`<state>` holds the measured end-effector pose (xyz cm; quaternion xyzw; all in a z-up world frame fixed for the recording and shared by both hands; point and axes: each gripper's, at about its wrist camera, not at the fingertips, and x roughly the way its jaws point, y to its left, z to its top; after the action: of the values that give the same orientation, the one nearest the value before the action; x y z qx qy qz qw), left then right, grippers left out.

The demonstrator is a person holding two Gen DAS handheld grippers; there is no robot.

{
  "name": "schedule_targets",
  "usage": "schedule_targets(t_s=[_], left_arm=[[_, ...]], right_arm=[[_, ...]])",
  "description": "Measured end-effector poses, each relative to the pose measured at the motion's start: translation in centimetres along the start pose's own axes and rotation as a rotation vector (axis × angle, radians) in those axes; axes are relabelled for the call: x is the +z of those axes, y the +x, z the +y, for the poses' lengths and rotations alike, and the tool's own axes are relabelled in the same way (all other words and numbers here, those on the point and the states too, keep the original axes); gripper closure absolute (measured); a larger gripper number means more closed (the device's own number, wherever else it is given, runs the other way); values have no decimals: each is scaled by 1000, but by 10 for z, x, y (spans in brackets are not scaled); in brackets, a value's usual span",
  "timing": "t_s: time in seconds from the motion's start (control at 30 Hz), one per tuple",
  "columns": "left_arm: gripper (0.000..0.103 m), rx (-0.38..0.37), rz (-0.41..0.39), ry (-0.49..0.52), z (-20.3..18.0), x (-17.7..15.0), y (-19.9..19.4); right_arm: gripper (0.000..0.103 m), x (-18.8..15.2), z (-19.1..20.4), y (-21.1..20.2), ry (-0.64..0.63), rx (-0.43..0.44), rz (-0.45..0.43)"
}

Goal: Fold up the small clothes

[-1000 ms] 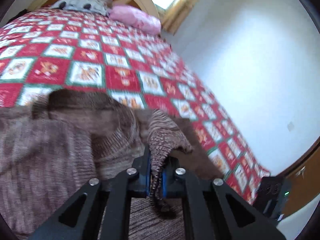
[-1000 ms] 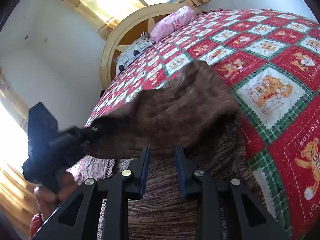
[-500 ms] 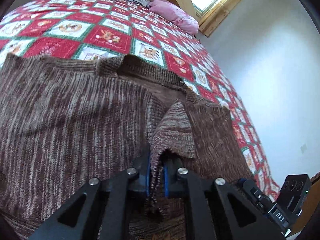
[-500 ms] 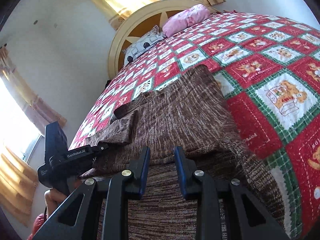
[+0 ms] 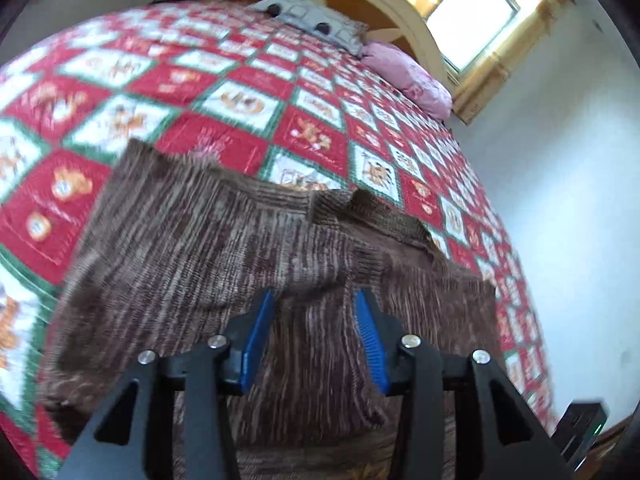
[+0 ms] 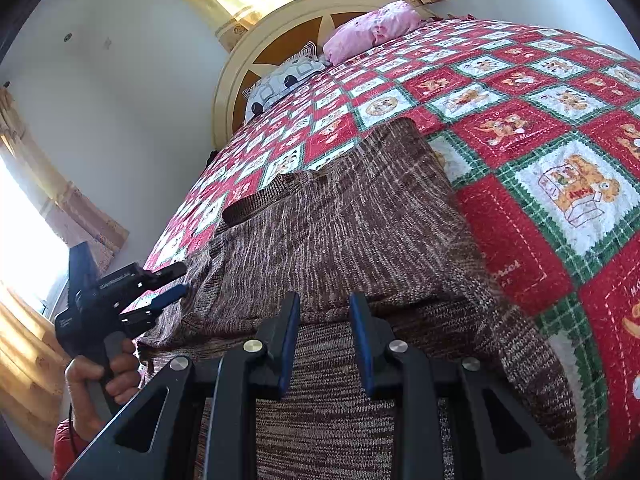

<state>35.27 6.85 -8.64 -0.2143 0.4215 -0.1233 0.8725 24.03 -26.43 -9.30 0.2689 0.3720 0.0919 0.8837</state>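
Opening, the left hand-held gripper [image 5: 315, 312] has let go of the sweater [image 5: 224, 264] fold it pinched a second ago; the knit now lies loose between its blue pads. Right hand-held gripper [image 6: 324, 316] unchanged: narrowly parted, gripping nothing. The brown ribbed sweater lies folded on the red-and-green checked quilt [image 6: 540, 128], with pillows [image 6: 372, 30] beyond.

Quilt [image 6: 560, 152] squares bear lettering, too small to read.
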Motion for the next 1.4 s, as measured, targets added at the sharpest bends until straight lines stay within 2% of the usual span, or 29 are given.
schedule_targets(t_s=[0.1,0.17,0.23,0.3,0.37,0.47,0.53,0.6,0.67,0.73,0.8,0.87,0.9,0.93,1.1,1.17,1.23,1.3,1.4], left_arm=[[56,33,-8,127,-25,-12,-1],[49,20,-12,182,-37,-25,0],[44,11,6,208,-40,-36,5],[44,46,45,224,-42,-44,20],[43,73,25,250,-44,-49,23],[34,62,36,269,-45,-49,24],[25,63,35,297,-49,-52,26],[12,98,40,356,-60,-59,31],[6,163,56,432,-73,-66,38],[4,218,62,478,-80,-71,43],[3,222,63,481,-79,-71,43],[1,199,66,461,-74,-69,42],[1,191,67,455,-72,-68,42],[1,194,67,457,-73,-68,42],[0,218,68,473,-78,-72,42],[0,215,67,469,-77,-72,42],[0,217,67,471,-78,-72,42],[0,220,67,471,-79,-71,43],[0,220,67,471,-79,-71,44]], right_arm=[[76,1,0,2,-1,0,2],[76,1,0,2,-1,1,1],[76,1,0,1,0,2,-2],[76,2,-1,-1,4,2,-9],[76,6,-1,-6,13,6,-9],[76,29,-3,-17,39,35,-15],[76,51,-3,-17,13,13,-19],[76,81,0,-1,-63,-27,17],[76,105,-5,22,-101,-41,28],[76,124,-14,47,-119,-89,49],[76,137,-23,74,-132,-120,86],[77,138,-32,105,-152,-169,172],[80,137,-38,116,-154,-211,193],[80,137,-42,118,-149,-210,179],[80,144,-48,114,-99,-211,128],[80,144,-39,99,-130,-240,78],[80,140,-25,71,-166,-205,18],[80,130,-12,52,-217,-172,33],[80,102,3,29,-317,-179,95]])
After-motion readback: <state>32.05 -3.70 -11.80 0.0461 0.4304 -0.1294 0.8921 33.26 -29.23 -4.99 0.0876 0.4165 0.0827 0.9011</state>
